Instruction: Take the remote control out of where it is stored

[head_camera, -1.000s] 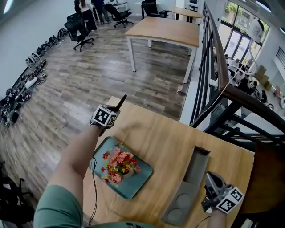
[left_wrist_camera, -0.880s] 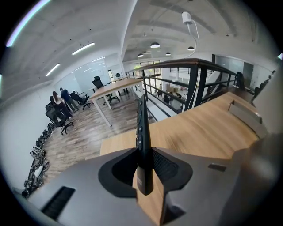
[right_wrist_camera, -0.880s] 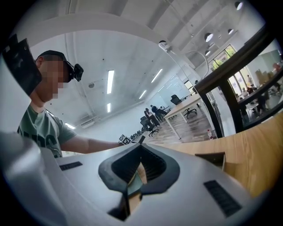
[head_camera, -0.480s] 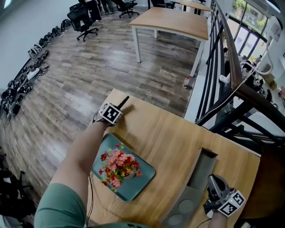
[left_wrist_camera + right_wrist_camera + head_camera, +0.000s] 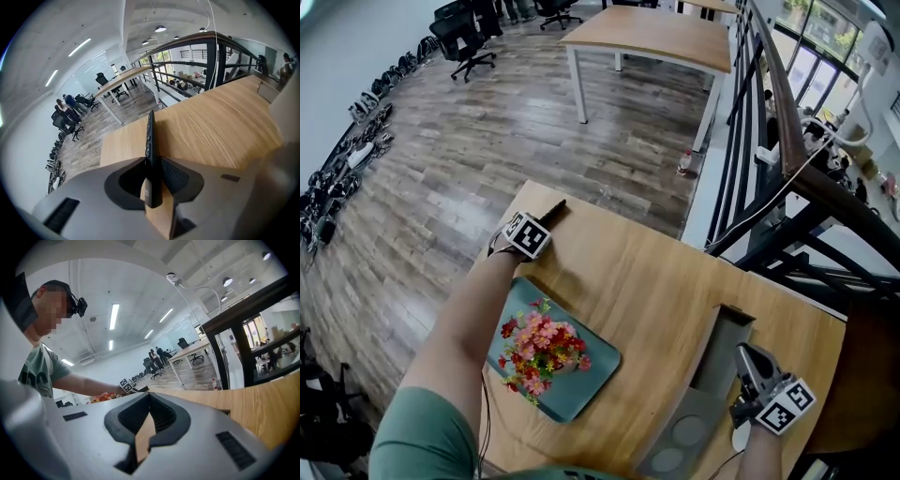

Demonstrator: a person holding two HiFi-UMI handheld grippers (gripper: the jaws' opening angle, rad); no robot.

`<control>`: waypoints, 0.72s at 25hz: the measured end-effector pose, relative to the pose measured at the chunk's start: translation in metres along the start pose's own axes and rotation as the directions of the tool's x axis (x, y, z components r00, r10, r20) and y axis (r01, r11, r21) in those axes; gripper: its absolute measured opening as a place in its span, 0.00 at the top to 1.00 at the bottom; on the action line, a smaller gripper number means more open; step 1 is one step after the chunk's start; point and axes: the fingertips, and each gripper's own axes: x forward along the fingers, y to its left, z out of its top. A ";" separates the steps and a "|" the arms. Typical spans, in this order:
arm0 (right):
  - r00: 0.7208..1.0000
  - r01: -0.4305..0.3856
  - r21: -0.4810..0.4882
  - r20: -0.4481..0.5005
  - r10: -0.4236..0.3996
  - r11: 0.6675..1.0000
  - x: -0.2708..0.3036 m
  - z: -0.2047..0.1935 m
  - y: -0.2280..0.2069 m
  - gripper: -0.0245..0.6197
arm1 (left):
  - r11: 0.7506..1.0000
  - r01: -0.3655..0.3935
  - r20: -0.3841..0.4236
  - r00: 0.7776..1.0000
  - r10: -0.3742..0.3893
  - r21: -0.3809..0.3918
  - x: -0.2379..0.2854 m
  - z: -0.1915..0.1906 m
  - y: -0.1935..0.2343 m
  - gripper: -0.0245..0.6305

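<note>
Black remote (image 5: 149, 140), edge-up in left tongs (image 5: 151, 165)

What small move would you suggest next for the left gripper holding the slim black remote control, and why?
Probably ease the left gripper down a little and then open it. Its jaws are clamped on the slim black remote control, held on edge low over a bare corner of the light wooden table, well clear of the long grey storage tray, so setting it down looks safe.

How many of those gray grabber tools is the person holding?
2. The left gripper, near the table's far-left corner, grips a black remote control. The right gripper sits beside the gray holder at the table's right, with nothing between its jaws.
</note>
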 end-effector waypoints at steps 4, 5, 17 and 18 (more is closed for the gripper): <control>1.000 0.021 -0.074 -0.009 -0.022 0.997 0.027 0.014 -0.017 0.95 | 0.999 0.032 0.006 0.999 -0.032 0.005 0.002 0.002 -0.009 0.81; 1.000 0.026 -0.095 -0.011 -0.027 0.995 0.035 0.017 -0.022 0.95 | 0.999 0.035 0.004 0.999 -0.035 0.006 0.002 0.001 -0.010 0.81; 0.993 0.033 -0.189 -0.108 -0.054 0.981 0.103 0.025 -0.062 0.95 | 0.975 0.207 0.040 0.978 -0.204 -0.082 0.004 -0.022 -0.023 0.58; 0.992 0.039 -0.180 -0.112 -0.060 0.983 0.103 0.025 -0.063 0.95 | 0.971 0.220 0.051 0.975 -0.215 -0.096 0.003 -0.022 -0.023 0.53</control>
